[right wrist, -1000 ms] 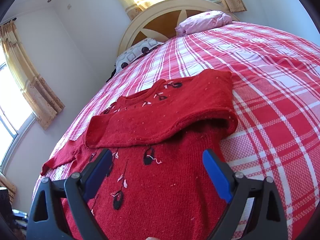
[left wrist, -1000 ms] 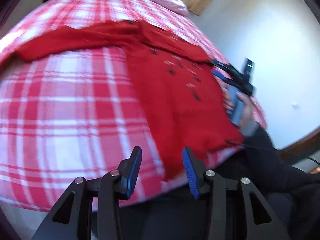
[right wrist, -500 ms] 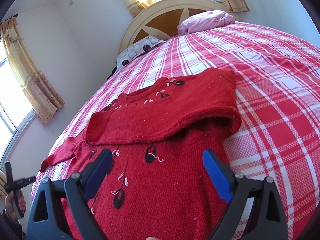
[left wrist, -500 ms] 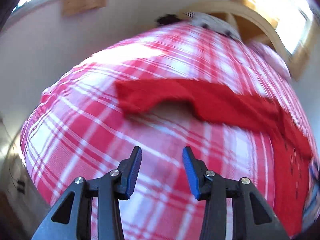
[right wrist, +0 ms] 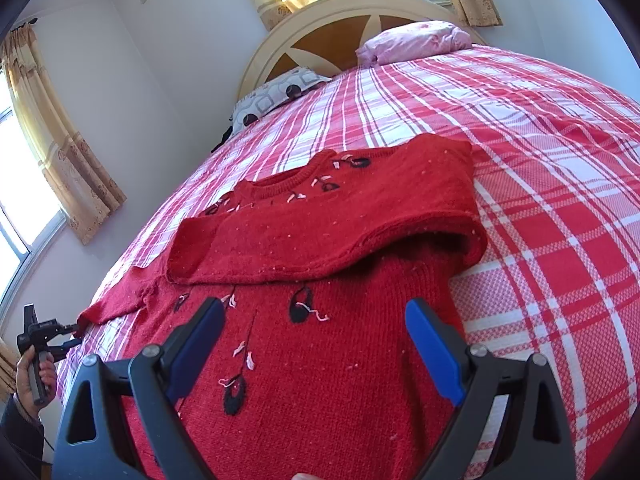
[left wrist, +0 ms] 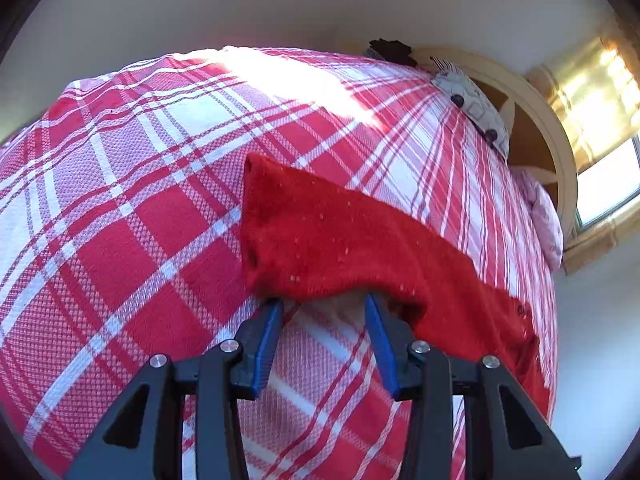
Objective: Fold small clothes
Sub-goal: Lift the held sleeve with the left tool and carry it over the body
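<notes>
A small red knitted sweater (right wrist: 320, 320) with black and pink embroidery lies flat on the plaid bed. Its right sleeve (right wrist: 328, 236) is folded across the chest. Its left sleeve (left wrist: 320, 240) stretches out over the bedspread. My left gripper (left wrist: 322, 304) is open, its fingertips at the near edge of that sleeve close to the cuff, the fabric edge lying over the tips. It also shows in the right wrist view (right wrist: 44, 332), at the sleeve's end. My right gripper (right wrist: 316, 312) is open wide and empty above the sweater's lower body.
The bed has a red and white plaid cover (right wrist: 540, 200). A grey patterned pillow (right wrist: 276, 92) and a pink pillow (right wrist: 412, 40) lie by the round headboard (right wrist: 340, 28). Curtained windows (right wrist: 48, 140) stand at the left wall.
My left gripper has swung from the sweater's hem over to the outstretched left sleeve and come in close to its cuff end. My right gripper has stayed in place, open.
</notes>
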